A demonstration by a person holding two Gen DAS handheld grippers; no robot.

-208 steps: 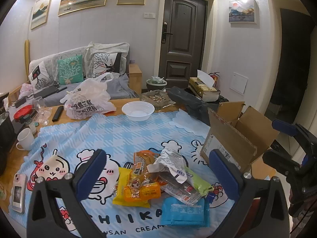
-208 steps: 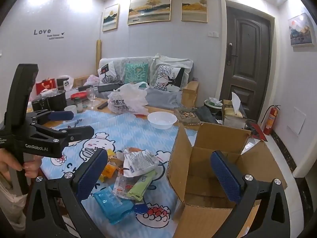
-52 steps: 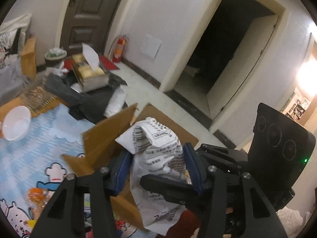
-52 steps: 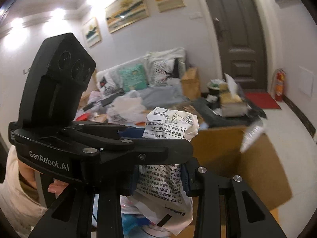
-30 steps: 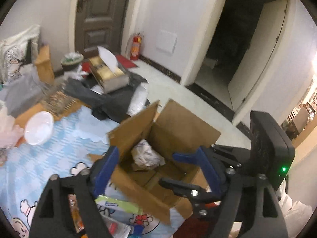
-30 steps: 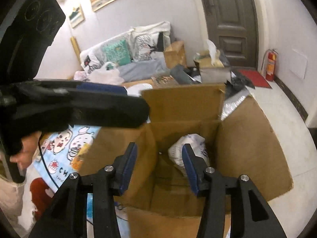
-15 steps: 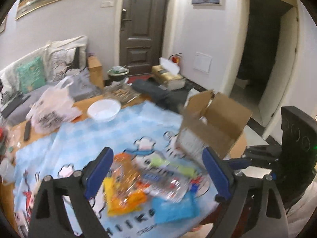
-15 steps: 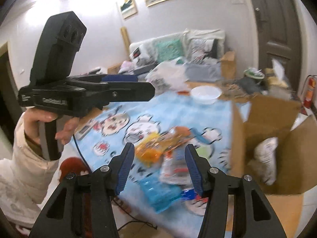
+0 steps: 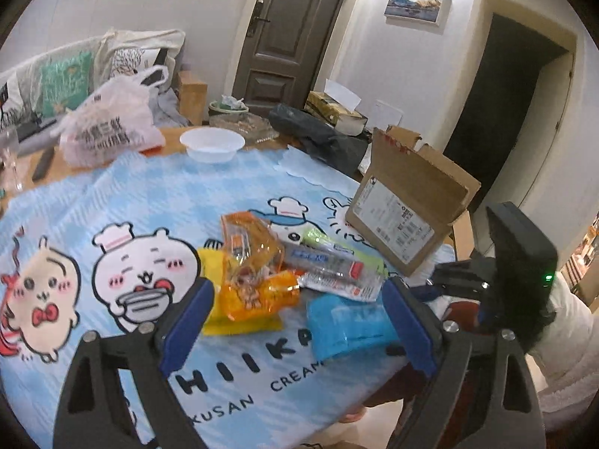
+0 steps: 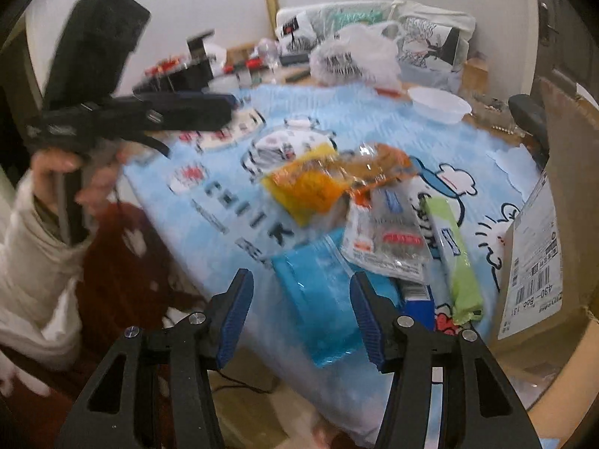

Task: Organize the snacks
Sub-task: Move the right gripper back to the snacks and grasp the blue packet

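A pile of snack packs lies on the blue cartoon tablecloth point(image 9: 112, 194): an orange-yellow pack point(image 9: 251, 277), a clear pack with red labels point(image 9: 333, 269), a green pack point(image 9: 337, 247) and a blue pack point(image 9: 344, 323). My left gripper point(image 9: 299, 321) is open and empty, just short of the pile. My right gripper point(image 10: 301, 316) is open and empty, its jaws on either side of the blue pack point(image 10: 318, 292) at the table's near edge. An open cardboard box point(image 9: 408, 205) stands to the right of the pile; its inside is hidden.
A white bowl point(image 9: 211, 144) and a white plastic bag point(image 9: 108, 127) sit at the table's far side. A sofa with cushions point(image 9: 63, 75) is behind. The box side with a barcode label point(image 10: 535, 262) fills the right edge of the right wrist view.
The white printed pack went from both grippers into the box. Both grippers then swung back from the box to the pile on the table, and the right one has dropped low over the blue pack.
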